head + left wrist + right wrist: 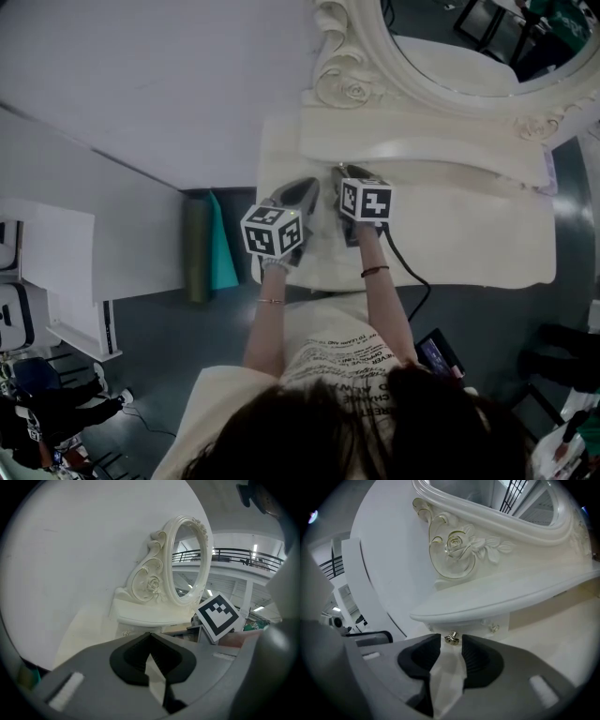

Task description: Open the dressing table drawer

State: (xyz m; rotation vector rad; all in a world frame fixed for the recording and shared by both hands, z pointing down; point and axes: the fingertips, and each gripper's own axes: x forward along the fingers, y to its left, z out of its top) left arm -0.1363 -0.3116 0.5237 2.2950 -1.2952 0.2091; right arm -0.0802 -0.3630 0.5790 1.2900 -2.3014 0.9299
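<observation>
- Right gripper [450, 645]: jaws apart, flanking the brass knob [451, 639] without pressing it.
- Left gripper [150, 635]: jaws closed, empty, just left of it.
- Drawer [476, 624]: beneath the mirror shelf [511, 595], at the dressing table's [469, 258] far left.

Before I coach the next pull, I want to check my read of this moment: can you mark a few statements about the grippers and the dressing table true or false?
1. The right gripper has its jaws apart. True.
2. The right gripper is clamped on the drawer knob. False: the knob sits at the mouth of the gap, and the pads do not press on it.
3. The left gripper has its jaws together and holds nothing. True.
4. The mirror is rectangular. False: it is oval.
5. A carved rose decorates the mirror's frame. True.
</observation>
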